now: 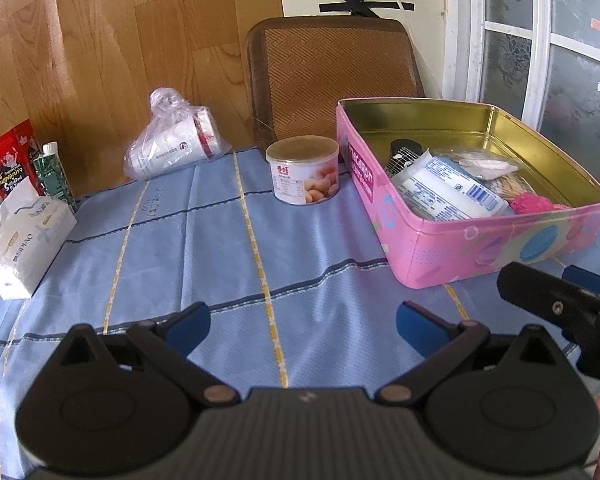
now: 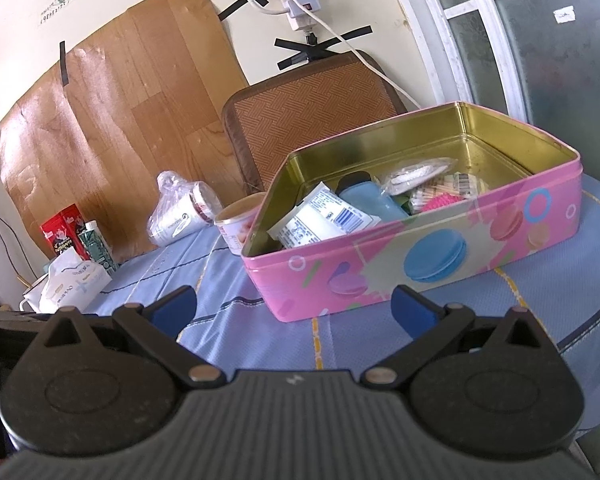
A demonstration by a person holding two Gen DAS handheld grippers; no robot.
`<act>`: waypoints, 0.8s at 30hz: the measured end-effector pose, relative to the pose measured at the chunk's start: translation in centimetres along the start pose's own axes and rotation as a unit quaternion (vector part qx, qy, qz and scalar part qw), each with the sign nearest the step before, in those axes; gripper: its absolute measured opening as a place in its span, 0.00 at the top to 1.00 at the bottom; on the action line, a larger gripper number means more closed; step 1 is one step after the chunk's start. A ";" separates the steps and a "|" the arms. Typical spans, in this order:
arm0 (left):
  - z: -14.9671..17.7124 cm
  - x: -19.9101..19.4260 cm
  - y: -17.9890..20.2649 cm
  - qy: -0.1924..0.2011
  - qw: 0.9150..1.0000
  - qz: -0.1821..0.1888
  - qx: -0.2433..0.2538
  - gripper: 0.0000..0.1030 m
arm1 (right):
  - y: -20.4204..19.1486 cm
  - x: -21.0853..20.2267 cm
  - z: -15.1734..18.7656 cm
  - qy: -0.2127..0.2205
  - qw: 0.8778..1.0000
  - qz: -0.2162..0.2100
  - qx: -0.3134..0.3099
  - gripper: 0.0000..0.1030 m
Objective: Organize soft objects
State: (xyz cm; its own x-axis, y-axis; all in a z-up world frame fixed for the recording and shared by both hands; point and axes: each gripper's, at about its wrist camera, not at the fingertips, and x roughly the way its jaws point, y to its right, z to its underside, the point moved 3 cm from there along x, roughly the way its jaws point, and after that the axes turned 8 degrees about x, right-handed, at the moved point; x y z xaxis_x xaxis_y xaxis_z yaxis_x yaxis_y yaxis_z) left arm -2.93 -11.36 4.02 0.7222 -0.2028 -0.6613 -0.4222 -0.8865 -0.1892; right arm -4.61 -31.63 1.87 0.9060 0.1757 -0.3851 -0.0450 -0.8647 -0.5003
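Both grippers hover low over the tabletop [image 1: 228,248] with its blue checked cloth: the left gripper [image 1: 303,322] and the right gripper [image 2: 294,307] each have fingers spread wide and hold nothing. Just ahead of the right gripper stands a pink tin [image 2: 440,248], lid off, holding a white packet [image 2: 320,220], a blue bottle [image 2: 374,200] and a pink fuzzy thing [image 2: 444,201]. Left of the tin sit a nut can [image 1: 305,174], a bagged cup [image 1: 172,140] and a tissue pack [image 1: 28,236].
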 end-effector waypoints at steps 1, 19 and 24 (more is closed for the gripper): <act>0.0 0.0 0.0 0.000 1.000 0.000 0.001 0.00 | 0.0 0.0 0.0 0.001 1.000 0.000 0.000 0.00; 0.0 -0.1 0.3 0.000 1.000 0.005 0.007 0.00 | 0.0 0.0 0.2 0.000 1.000 0.000 0.000 0.00; 0.0 -0.1 0.4 -0.001 1.000 0.006 0.008 0.00 | 0.0 0.0 0.2 -0.001 1.000 0.001 0.000 0.00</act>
State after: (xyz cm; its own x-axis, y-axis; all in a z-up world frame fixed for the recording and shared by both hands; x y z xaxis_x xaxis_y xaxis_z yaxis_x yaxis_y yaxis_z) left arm -3.19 -11.70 3.97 0.7166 -0.2119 -0.6645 -0.4394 -0.8770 -0.1942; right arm -4.65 -31.55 1.70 0.9053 0.1755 -0.3868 -0.0463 -0.8645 -0.5004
